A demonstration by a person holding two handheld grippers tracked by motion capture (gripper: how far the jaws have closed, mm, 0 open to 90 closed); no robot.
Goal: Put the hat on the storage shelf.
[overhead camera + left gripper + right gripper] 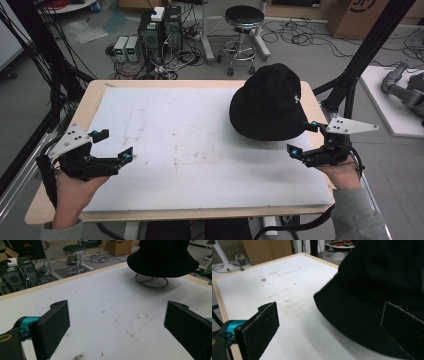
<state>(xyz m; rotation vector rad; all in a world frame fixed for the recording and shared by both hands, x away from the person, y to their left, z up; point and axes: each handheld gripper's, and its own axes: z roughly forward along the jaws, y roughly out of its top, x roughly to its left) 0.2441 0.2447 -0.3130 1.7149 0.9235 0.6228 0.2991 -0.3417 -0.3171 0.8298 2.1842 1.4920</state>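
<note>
A black bucket hat (269, 102) rests on a wooden ring stand (151, 281) at the far right of the white mat (200, 145). Seen from the left gripper view, the hat (162, 257) sits high over the ring. My right gripper (304, 138) is open just beside the hat's near brim, one jaw over the brim edge. In the right gripper view the hat (372, 290) fills the right side, close between the wide-apart jaws. My left gripper (114, 145) is open over the mat's left part, nothing between its jaws.
The mat covers a wooden table (95, 90). Beyond the far edge stand a stool (244, 20), computer boxes (160, 30) and loose cables on the floor. A cardboard box (360, 17) sits at the back right. Black frame posts (365, 50) flank the table.
</note>
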